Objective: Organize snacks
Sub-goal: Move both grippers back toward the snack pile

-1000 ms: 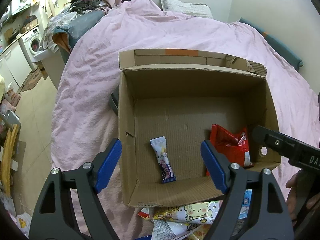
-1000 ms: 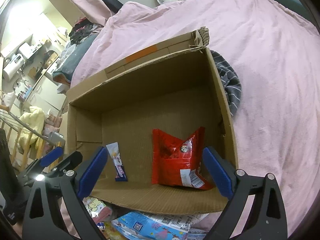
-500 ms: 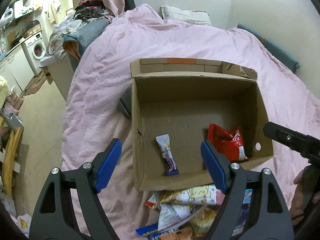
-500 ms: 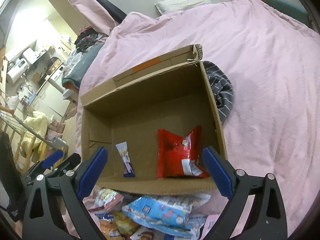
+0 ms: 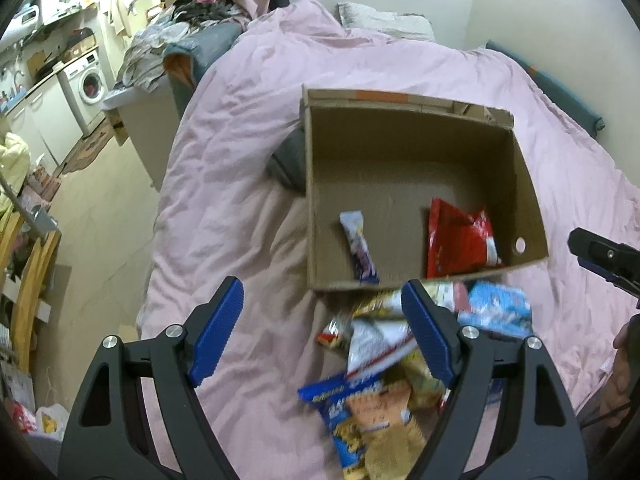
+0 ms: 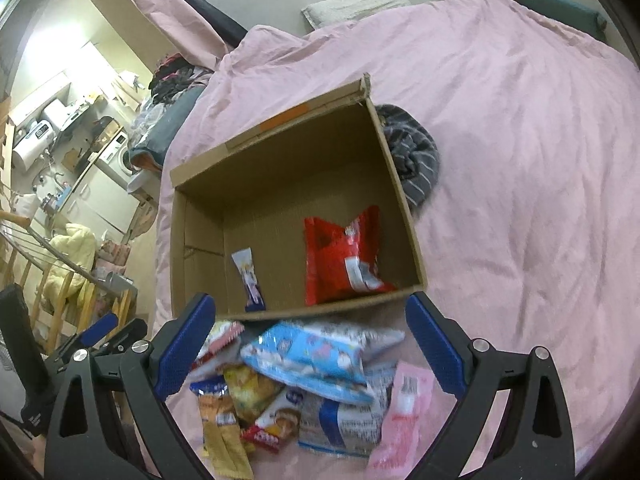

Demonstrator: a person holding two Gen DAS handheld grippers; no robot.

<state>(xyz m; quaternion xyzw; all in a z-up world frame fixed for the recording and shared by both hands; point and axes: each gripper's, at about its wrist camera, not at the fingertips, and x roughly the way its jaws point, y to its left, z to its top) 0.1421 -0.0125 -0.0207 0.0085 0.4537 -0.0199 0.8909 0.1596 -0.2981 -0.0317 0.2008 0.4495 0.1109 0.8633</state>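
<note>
An open cardboard box sits on the pink bed cover. Inside lie a red snack bag and a small white and purple bar. A heap of snack packets lies on the cover in front of the box, with a light blue pack on top and a pink packet at its right. My left gripper hovers open above the heap's left side, holding nothing. My right gripper hovers open over the heap, also empty.
A striped grey garment lies against the box's right wall, and a dark grey item against its left wall. The bed's left edge drops to the floor, with a washing machine and wooden rack beyond. Pillows lie at the head.
Both grippers have drawn back from the box toward the near side and risen slightly. The box looks smaller and the snack heap in front of it has come into view. Jaws unchanged.
</note>
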